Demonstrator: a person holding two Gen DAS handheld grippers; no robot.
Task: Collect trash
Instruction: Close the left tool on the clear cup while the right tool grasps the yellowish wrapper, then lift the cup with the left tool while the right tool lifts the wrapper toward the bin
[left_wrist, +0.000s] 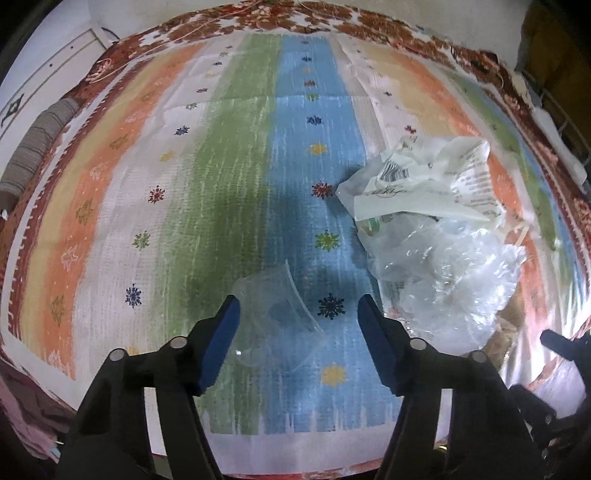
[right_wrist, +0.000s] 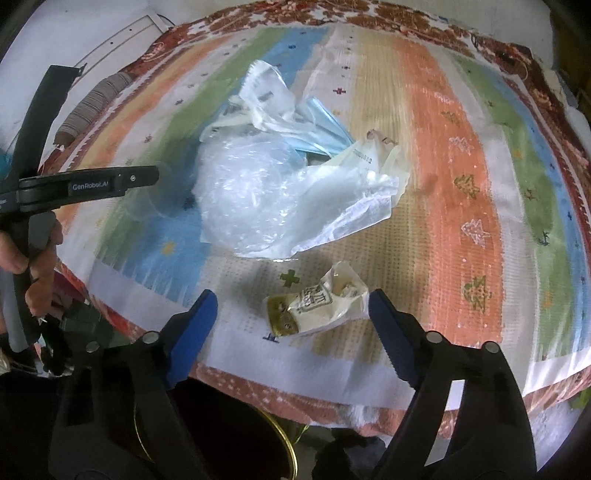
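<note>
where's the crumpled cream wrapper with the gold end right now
In the right wrist view the crumpled cream wrapper lies on the striped cloth near its front edge, between the open right gripper's fingers, just in front of the plastic bag pile.

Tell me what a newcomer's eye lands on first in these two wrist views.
First, the heap of crumpled clear and white plastic bags in the middle of the bright striped tablecloth. Next, the crumpled cream wrapper lying between the open blue pads of the right gripper, near the table's front edge. In the left wrist view, a clear plastic cup lies on its side between the open fingers of the left gripper, left of the heap.
</note>
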